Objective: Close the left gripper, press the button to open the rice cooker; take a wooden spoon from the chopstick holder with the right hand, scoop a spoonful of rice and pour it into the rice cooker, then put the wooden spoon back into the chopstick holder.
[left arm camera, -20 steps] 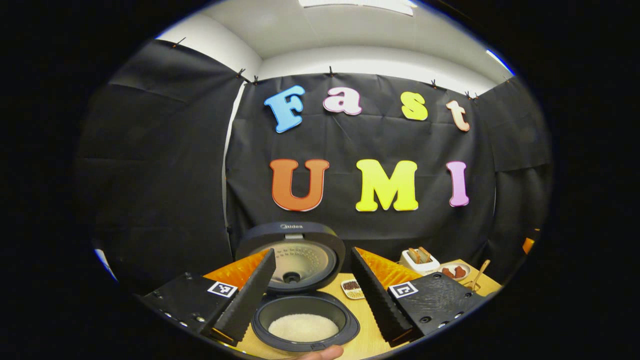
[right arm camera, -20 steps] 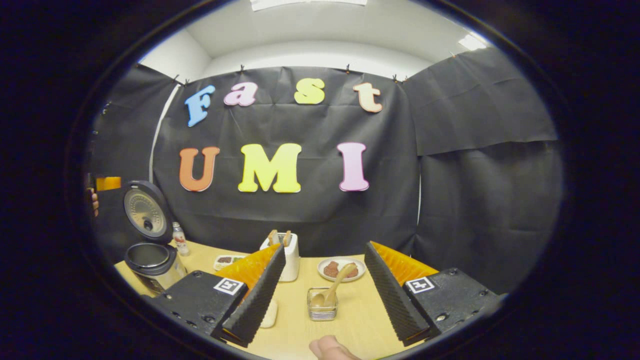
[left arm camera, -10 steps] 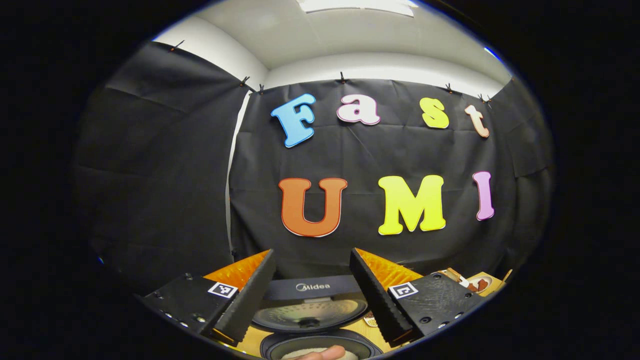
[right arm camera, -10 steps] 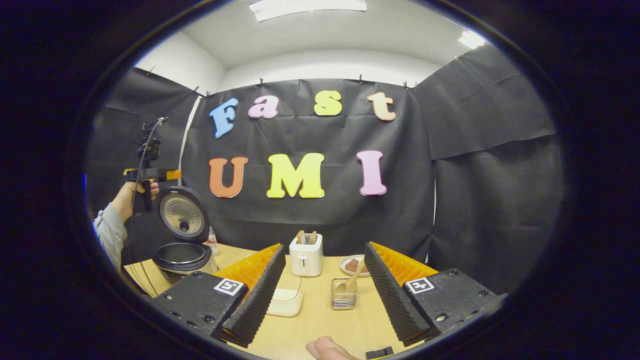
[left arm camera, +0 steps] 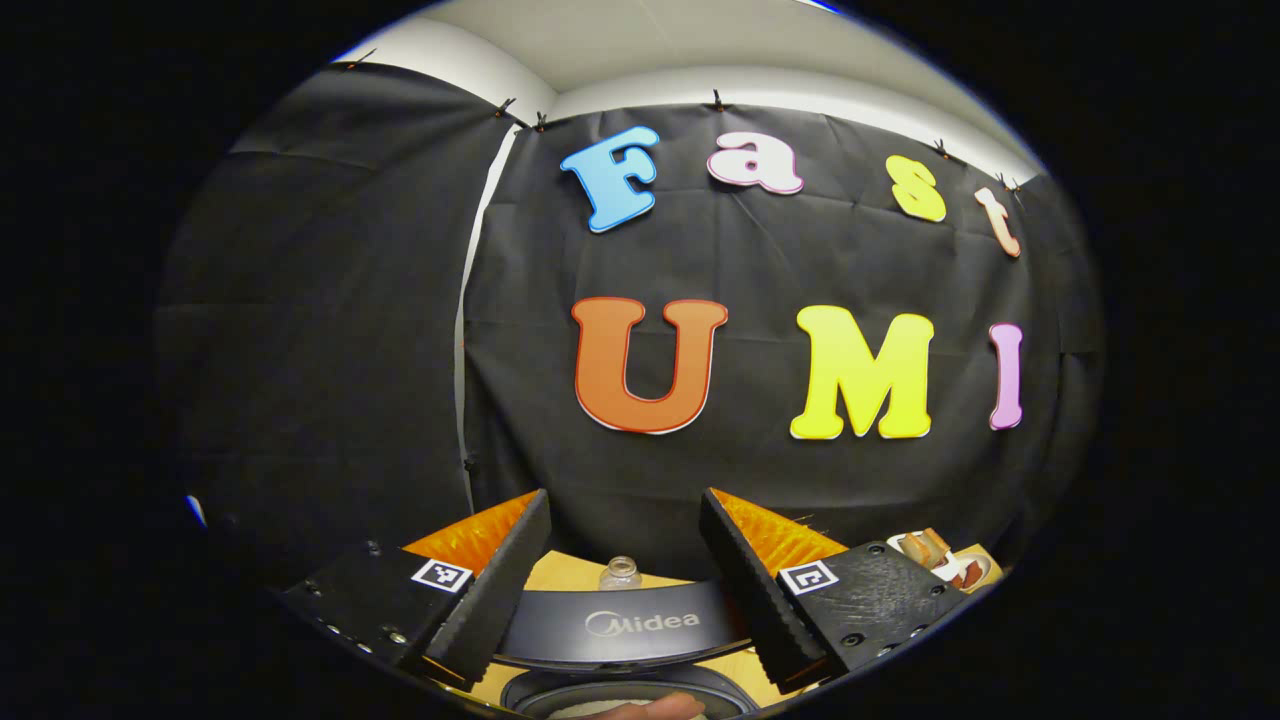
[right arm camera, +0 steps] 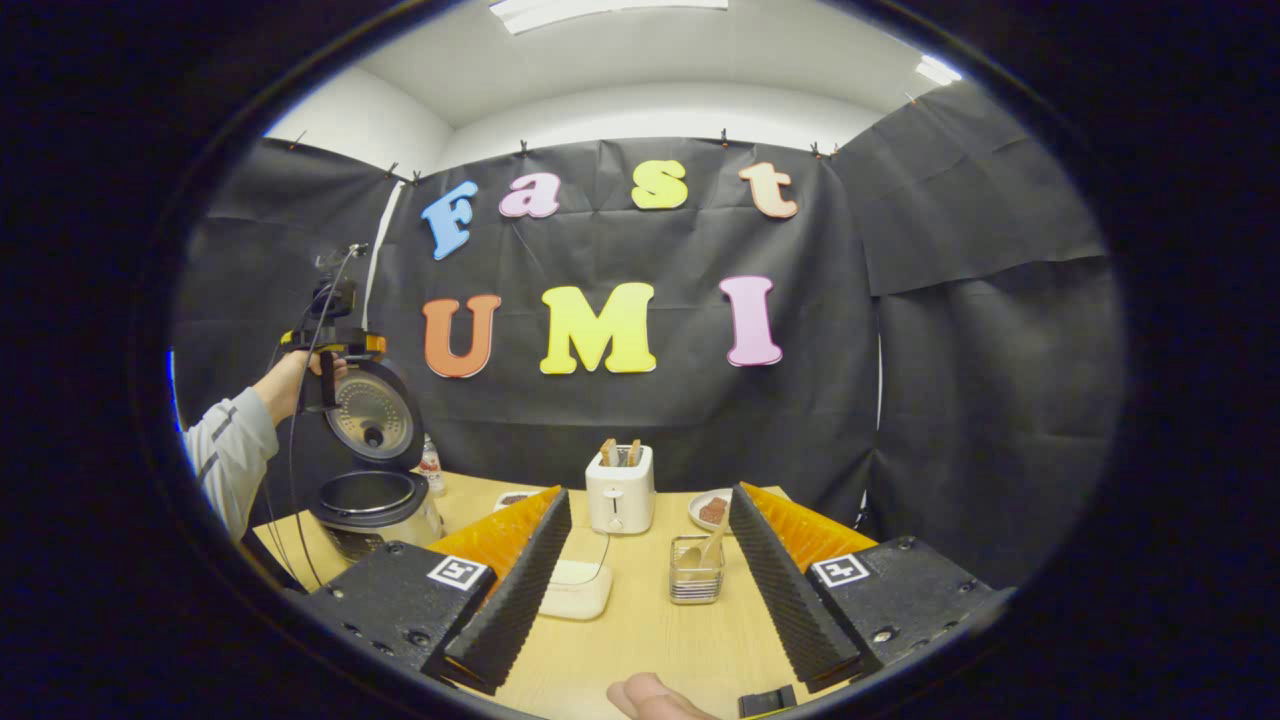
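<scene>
The rice cooker [right arm camera: 372, 505] stands open at the table's far left, its lid [right arm camera: 372, 425] upright. A person's hand holds my left gripper [right arm camera: 335, 345] above that lid. In the left gripper view, my left gripper [left arm camera: 625, 497] is open over the lid's top edge [left arm camera: 640, 622], with the pot's rim [left arm camera: 560, 690] just below. My right gripper [right arm camera: 650, 492] is open and holds nothing. Between its fingers, farther off, is the wire chopstick holder [right arm camera: 695, 582] with the wooden spoon [right arm camera: 714, 542] leaning in it. A shallow white dish [right arm camera: 575, 590] lies left of the holder.
A white toaster [right arm camera: 620, 490] with two slices and a plate of brownish food [right arm camera: 712, 508] stand behind the holder. A small bottle [right arm camera: 431, 465] is behind the cooker. A grey sleeve [right arm camera: 225, 450] reaches in at the left. A thumb [right arm camera: 645, 695] shows at the near edge.
My left gripper has risen from over the pot to above the raised lid. My right gripper has drawn back, so the holder and toaster sit farther off.
</scene>
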